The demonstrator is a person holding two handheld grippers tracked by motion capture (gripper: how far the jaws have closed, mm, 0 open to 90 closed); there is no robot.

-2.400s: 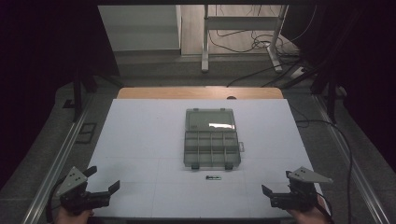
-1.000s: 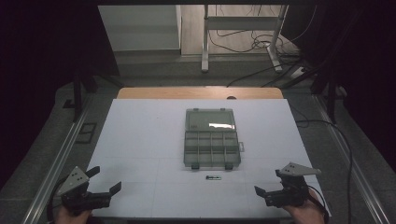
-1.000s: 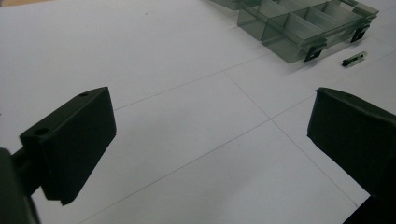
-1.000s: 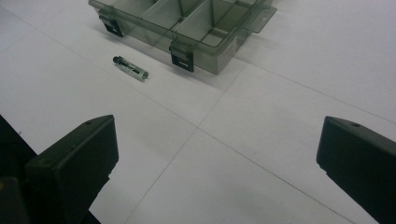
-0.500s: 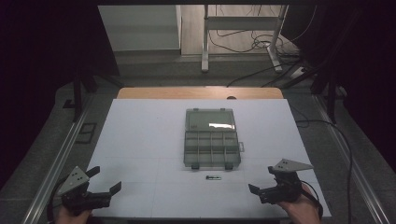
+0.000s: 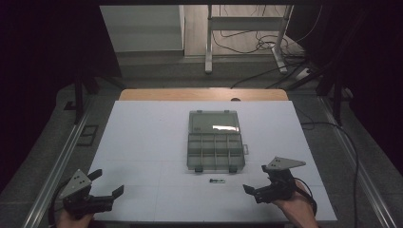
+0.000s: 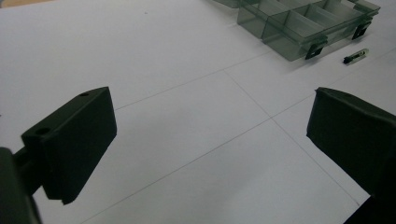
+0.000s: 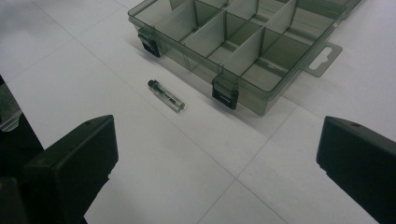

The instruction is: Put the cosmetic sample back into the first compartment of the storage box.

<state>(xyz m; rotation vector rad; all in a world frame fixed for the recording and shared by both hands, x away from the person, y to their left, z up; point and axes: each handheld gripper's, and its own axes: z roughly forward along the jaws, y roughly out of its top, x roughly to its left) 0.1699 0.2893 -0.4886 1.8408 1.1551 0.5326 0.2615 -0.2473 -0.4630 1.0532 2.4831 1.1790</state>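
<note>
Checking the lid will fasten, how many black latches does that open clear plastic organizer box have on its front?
2. On the clear grey plastic compartment box, one black latch sits at the front wall's left end, the other black latch toward its right end, near the small clear cylindrical tube.

— What stands at the upper centre of the frame?
— A grey metal table frame point(image 6: 208, 47), with loose black cables point(image 6: 247, 40) beside it.
— And in the middle?
— A flat white sheet point(image 6: 142, 142), with a brown wooden strip point(image 6: 166, 94) above it.
</note>
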